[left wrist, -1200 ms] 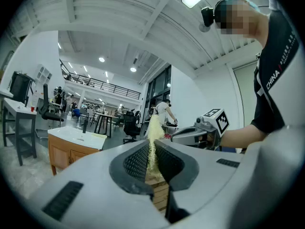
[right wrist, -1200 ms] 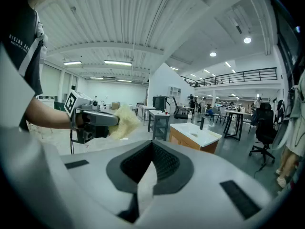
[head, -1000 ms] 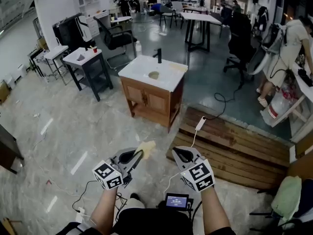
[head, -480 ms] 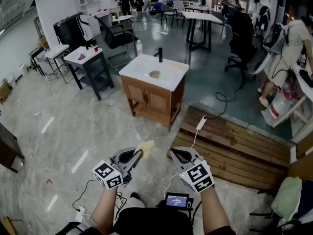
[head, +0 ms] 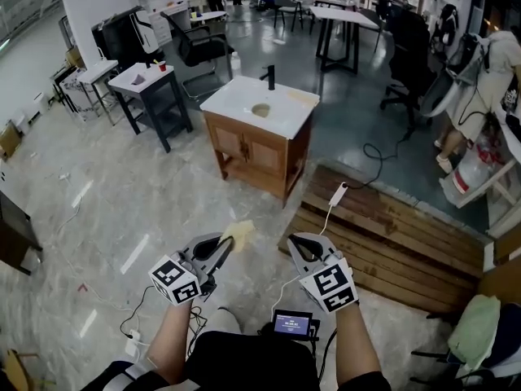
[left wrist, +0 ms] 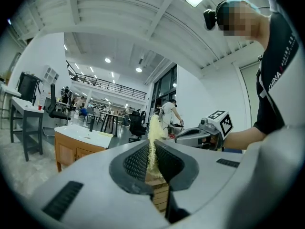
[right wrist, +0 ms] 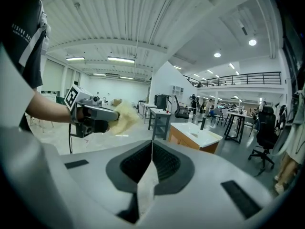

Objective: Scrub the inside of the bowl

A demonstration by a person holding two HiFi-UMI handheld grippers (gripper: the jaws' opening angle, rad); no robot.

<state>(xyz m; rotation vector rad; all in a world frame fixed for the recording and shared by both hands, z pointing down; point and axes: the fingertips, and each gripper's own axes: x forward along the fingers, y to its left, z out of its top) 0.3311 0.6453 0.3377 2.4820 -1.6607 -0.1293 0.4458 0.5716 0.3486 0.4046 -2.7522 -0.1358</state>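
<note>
Yellow sponge [left wrist: 153, 131] is pinched between the jaws of the left gripper [left wrist: 151, 162], caught by a thin edge with most of it poking out past the tips. The right gripper [right wrist: 151, 150] has its jaws pressed together on nothing. Both hover low in front of the person.

The only bowl-shaped thing I can see is the round hollow [head: 260, 110] in the white top of the cabinet [head: 259, 155], well away at twelve o'clock.

From here I'd worry about:

- **The walk over:** a white power strip [head: 338, 195] and the edge of a wooden platform [head: 391, 247] lie at about one o'clock, ready to catch a foot.
- **The scrub:** with so shallow a hold, hard pressing could drag the sponge out of the jaws.
</note>
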